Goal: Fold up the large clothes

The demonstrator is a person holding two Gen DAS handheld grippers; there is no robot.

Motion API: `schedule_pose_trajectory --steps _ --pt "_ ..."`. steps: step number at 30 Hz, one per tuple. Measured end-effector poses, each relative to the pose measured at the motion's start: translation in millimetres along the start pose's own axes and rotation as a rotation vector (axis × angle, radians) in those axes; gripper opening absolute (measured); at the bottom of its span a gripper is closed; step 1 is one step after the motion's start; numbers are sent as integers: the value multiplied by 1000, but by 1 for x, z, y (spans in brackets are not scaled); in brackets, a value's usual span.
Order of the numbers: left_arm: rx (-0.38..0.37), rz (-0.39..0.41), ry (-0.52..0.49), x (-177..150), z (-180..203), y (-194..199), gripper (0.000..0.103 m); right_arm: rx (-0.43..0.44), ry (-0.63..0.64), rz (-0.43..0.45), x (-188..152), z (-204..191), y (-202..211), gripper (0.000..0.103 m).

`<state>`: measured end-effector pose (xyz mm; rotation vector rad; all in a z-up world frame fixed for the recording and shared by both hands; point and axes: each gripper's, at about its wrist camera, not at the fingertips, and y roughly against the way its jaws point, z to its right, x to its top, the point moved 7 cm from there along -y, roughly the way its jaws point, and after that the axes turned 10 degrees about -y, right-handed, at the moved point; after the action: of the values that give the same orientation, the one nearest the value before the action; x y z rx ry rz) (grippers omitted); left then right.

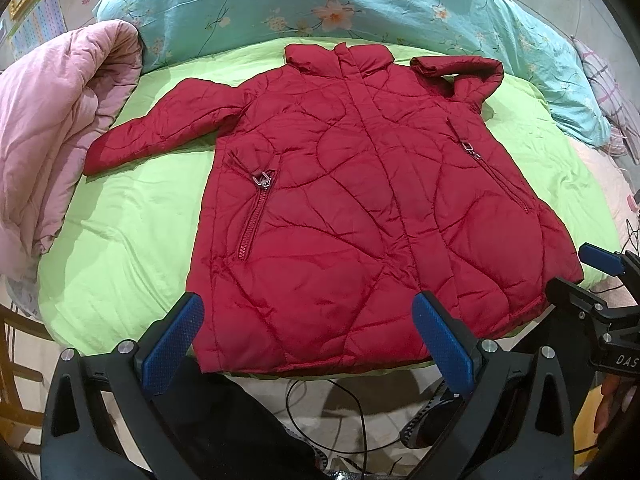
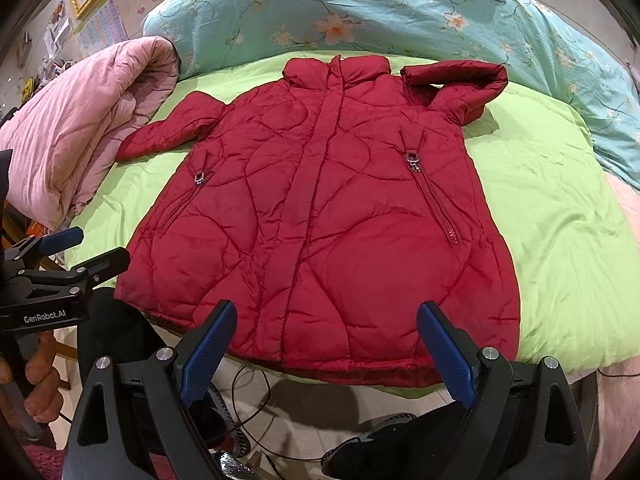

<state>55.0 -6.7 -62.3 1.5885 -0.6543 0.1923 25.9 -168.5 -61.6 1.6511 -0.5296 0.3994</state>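
Red quilted jacket [image 1: 352,200] lies flat, front up, on the green sheet [image 1: 132,232]. Left gripper [image 1: 308,344] and right gripper [image 2: 326,350] hover side by side at its hem, jaws spread wide, gripping nothing.

The bed [image 1: 132,216] is covered with a lime-green sheet, wrinkled in places and bare along both sides. A dark red quilted jacket [image 1: 360,208] lies flat on the sheet, front side up and zipped, collar toward the far end and hem at the near edge. One sleeve stretches out sideways over the green; the other is folded back up by the collar. A pink quilted comforter [image 1: 52,128] sits bunched at one side of the bed, close to the outstretched cuff. A turquoise floral duvet [image 1: 320,4] is heaped across the far end, beyond the collar.
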Motion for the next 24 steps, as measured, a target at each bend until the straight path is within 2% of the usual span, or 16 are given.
schedule_pose_trajectory --steps 8,11,13,14,24 --pt "-3 -13 -2 -1 1 -1 103 44 -21 -9 0 -3 0 93" --pt "-19 -26 4 -3 1 -1 103 33 -11 -10 3 -2 -2 93" --pt "2 15 0 1 -1 -1 103 32 -7 -6 5 -3 -3 93" --pt "-18 5 8 0 0 -1 103 26 -2 -6 5 -3 -4 93" --pt "7 -3 9 13 -9 -14 103 33 -9 -17 19 1 -12 93"
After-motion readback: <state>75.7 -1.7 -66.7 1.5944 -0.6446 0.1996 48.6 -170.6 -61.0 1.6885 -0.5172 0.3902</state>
